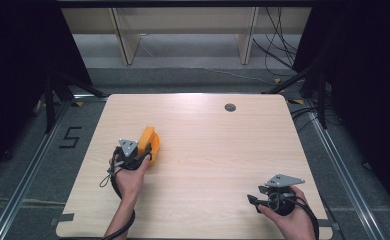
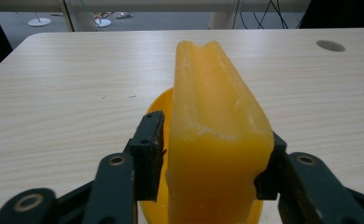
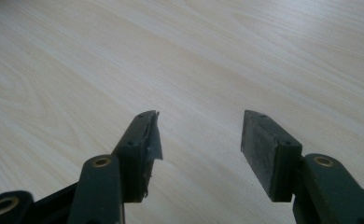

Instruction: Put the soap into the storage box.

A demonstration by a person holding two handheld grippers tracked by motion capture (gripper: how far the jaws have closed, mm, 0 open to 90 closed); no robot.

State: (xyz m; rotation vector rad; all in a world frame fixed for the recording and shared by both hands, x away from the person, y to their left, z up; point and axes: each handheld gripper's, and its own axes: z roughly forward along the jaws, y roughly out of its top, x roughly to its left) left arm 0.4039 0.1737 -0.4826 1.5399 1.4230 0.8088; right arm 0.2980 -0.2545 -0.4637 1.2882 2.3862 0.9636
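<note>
Table (image 1: 208, 150) of pale wood, orange block (image 2: 215, 135) standing over a yellow dish (image 2: 160, 105) at its left-middle. Left gripper (image 1: 144, 150) straddles the block; left pad shows a small gap, right one seems to touch, so release looks underway. Next move, likely: widen, back off without tipping it. Right gripper (image 3: 199, 135) idle near right front corner, jaws wide, nothing between.

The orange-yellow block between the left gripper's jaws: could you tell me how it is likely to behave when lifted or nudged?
The orange-yellow block looks waxy and glossy, so it may slip between the pads. It stands tall and narrow on a yellow dish, so a sideways nudge would probably tip it. Its edges look rounded and slightly dented, suggesting a softish material that could mark under a hard squeeze.
</note>
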